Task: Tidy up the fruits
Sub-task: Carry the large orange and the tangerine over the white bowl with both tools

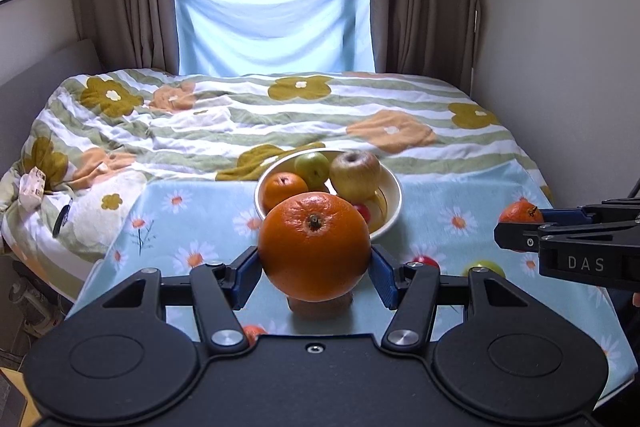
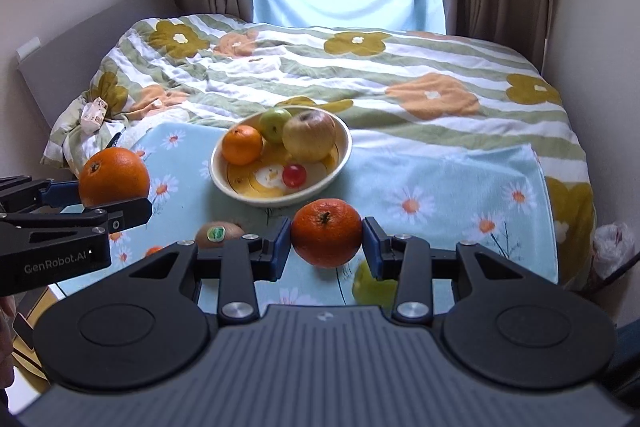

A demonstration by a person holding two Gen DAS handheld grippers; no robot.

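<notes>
**Two oranges aloft, one bowl to fill**

Two tools carry fruit above the daisy-print blue cloth spread over the bed. The left tool has its blue pads pressed on the sides of a large round orange, stem end facing the camera; the right tool is closed partway on a smaller, rounder orange. Both fruits hang clear of the cloth, short of the cream ceramic bowl, which already holds a tangerine, a green apple, a yellow-brown apple and a small red fruit. Doing this step well probably means bringing one fruit in at a time, lowering each into the bowl's bare near side before loosening the grip, so nothing rolls out. A kiwi with a green sticker and a green fruit wait on the cloth.
</notes>
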